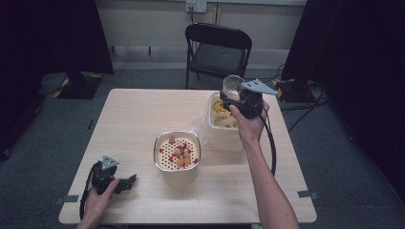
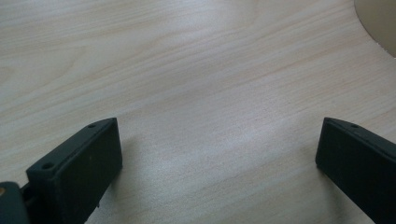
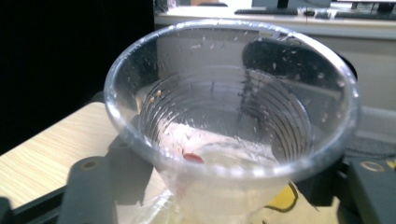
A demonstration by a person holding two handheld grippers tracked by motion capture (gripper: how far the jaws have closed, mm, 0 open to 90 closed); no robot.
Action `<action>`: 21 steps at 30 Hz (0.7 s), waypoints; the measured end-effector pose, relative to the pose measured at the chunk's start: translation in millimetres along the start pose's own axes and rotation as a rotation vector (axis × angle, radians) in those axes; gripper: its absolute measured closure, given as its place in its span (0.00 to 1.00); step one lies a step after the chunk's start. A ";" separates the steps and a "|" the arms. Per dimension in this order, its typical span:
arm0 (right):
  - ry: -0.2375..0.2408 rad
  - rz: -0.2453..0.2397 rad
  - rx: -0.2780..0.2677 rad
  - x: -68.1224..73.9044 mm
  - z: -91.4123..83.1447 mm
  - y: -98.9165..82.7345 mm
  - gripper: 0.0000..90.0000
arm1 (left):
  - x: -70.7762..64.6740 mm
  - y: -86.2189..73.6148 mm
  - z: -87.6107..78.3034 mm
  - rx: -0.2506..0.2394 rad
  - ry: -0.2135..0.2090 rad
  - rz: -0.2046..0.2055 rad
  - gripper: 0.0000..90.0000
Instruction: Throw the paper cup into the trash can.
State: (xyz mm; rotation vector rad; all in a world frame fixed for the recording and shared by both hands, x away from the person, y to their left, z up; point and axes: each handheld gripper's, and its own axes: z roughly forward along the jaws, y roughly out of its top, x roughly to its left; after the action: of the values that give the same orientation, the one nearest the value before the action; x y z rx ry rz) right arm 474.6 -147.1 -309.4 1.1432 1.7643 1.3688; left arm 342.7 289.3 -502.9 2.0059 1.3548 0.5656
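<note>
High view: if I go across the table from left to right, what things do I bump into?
Left gripper → square strainer bowl holding red and pale food bits → container with a yellow face print → right gripper, holding a clear plastic cup.

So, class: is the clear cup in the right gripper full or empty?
Almost empty. The cup holds only one small red bit and wet residue on its walls; you can see straight through to its bottom. The right gripper holds it.

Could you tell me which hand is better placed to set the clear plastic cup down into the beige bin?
The right. Its gripper already holds the clear cup above the bin, while the left gripper rests open on the table, near the strainer pot.
</note>
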 end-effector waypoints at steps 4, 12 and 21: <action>-0.009 0.028 0.025 -8.6 4.7 -3.4 0.27 | 0.0 0.0 -0.1 0.000 0.000 0.001 0.00; -0.026 0.037 0.041 -15.4 7.2 -4.9 0.19 | -0.1 0.0 0.0 -0.001 0.002 0.000 0.00; -0.006 0.029 0.040 -16.8 -4.6 -3.6 0.20 | 0.0 0.0 -0.1 0.000 0.000 0.000 0.00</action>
State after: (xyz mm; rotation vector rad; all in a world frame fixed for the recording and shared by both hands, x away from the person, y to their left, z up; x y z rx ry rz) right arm 476.9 -164.5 -312.2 1.1976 1.7850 1.3514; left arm 342.6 289.3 -502.9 2.0063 1.3548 0.5655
